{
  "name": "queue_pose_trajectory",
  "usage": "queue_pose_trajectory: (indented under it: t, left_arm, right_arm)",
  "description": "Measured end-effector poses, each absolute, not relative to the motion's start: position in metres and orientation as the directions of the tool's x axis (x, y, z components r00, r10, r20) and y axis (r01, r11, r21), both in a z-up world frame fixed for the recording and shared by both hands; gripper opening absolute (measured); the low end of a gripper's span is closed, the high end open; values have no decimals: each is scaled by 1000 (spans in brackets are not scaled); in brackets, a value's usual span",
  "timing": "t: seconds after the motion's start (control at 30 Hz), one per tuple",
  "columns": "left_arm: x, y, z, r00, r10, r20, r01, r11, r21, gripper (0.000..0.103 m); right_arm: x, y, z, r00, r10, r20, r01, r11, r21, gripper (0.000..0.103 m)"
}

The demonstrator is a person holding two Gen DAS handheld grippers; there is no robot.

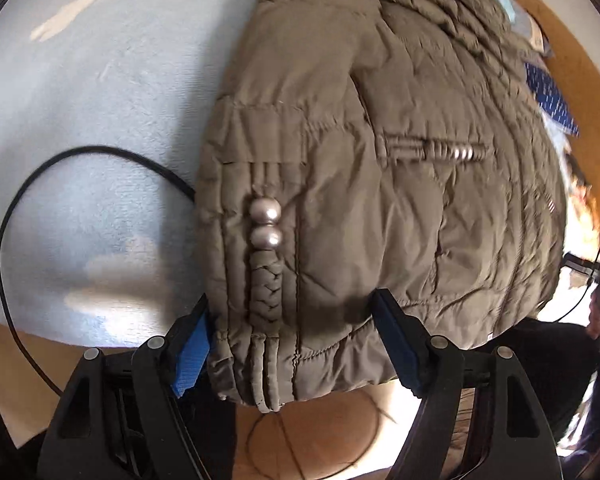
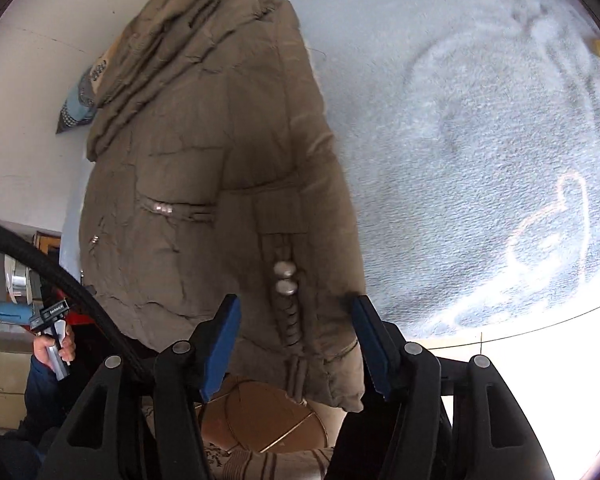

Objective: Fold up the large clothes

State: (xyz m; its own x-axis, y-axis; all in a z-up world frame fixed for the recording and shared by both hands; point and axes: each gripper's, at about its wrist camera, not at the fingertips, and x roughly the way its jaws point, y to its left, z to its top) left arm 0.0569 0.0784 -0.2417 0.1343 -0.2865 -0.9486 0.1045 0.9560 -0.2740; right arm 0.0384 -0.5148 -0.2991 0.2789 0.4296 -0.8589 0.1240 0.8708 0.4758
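A thin black cable (image 1: 16, 216) curved over the pale blue blanket (image 1: 112, 92) on the far left of the left wrist view. Next to it lay the big olive puffy coat (image 1: 380, 184), spread flat on the blanket, with its bottom edge hanging a little over the side. Two shiny silver beads (image 1: 265, 224) sat on a braided cord (image 1: 266, 292) near that edge. The left gripper (image 1: 296, 344) pointed down at the coat. Its jaws stood wide apart, one on each side of the hem. The blue pads (image 1: 192, 354) did not press the cloth, so it held nothing.

In the right wrist view, a hand (image 2: 56, 346) at the far left held the other tool's handle. The same coat (image 2: 220, 184) ran up the middle, with a pocket zip (image 2: 168, 210) on its left part and the beads (image 2: 285, 278) lower down. The right gripper (image 2: 296, 344) hung over the hem corner. Its jaws were open too, and they gripped nothing. The blanket (image 2: 480, 152) filled the right side. A striped cloth (image 2: 268, 464) showed on the floor below.
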Motion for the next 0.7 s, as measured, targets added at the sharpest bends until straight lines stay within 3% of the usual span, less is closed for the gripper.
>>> queue_pose_trajectory:
  t: [0.3, 0.37, 0.43, 0.5, 0.7]
  left_arm:
    - [61, 67, -252, 114, -286, -952, 122, 955, -272, 78]
    - [60, 61, -248, 129, -285, -950, 147, 953, -266, 67]
    - [56, 51, -241, 152, -297, -943, 159, 949, -274, 41]
    - [51, 51, -229, 184, -328, -927, 159, 940, -301, 30]
    - [51, 54, -209, 243, -419, -875, 180, 906, -383, 27]
  right_arm:
    - [46, -500, -315, 187, 390, -901, 110, 904, 414, 64]
    - [48, -488, -323, 142, 406, -903, 68, 906, 419, 63]
    - [45, -472, -319, 136, 388, -912, 3, 920, 392, 42]
    - [40, -463, -306, 172, 386, -906, -51, 922, 383, 22]
    - [15, -462, -258, 350, 468, -812, -94, 880, 466, 20]
